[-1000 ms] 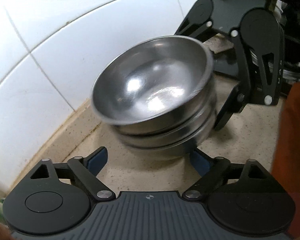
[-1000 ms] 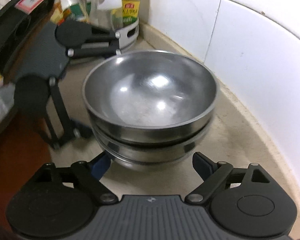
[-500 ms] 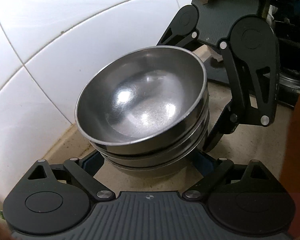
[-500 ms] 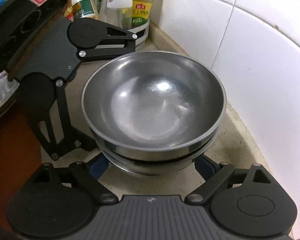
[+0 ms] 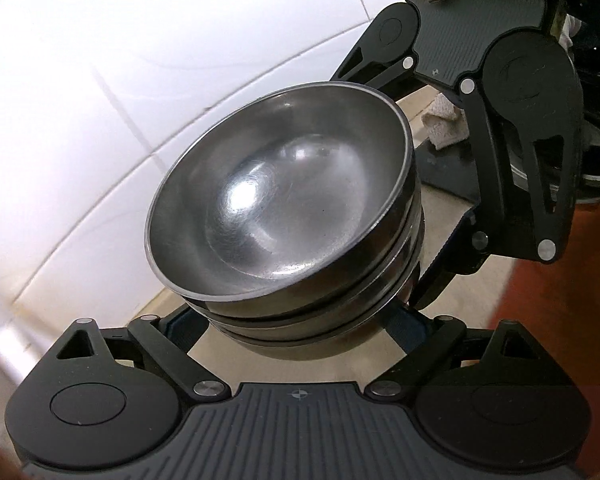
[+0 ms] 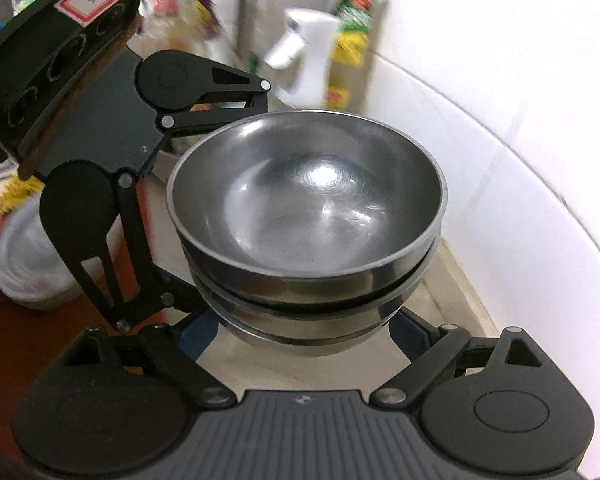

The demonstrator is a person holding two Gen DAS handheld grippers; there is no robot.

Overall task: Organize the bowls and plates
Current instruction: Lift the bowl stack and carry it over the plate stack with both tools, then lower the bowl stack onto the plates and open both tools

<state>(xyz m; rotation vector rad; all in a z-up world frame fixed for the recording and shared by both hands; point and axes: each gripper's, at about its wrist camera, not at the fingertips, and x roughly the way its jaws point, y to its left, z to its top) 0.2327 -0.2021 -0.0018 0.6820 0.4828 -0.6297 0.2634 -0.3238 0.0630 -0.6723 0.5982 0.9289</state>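
Note:
A stack of three steel bowls [image 5: 284, 216] is held up above the beige counter, tilted a little. It also shows in the right wrist view [image 6: 308, 216]. My left gripper [image 5: 296, 326] is shut on the bottom of the stack from one side. My right gripper [image 6: 306, 330] is shut on it from the opposite side. Each gripper shows in the other's view, the right one in the left wrist view [image 5: 512, 148] and the left one in the right wrist view [image 6: 112, 184]. The fingertips are hidden under the bowls.
A white tiled wall [image 5: 100, 100] runs close beside the bowls. Bottles and a white spray bottle [image 6: 304, 64] stand in the corner. A stack of white plates [image 6: 28, 264] sits on the red-brown surface. A white cloth [image 5: 444, 120] lies behind.
Both grippers have closed in under the stack and raised it off the counter. The bowls now sit higher against the wall.

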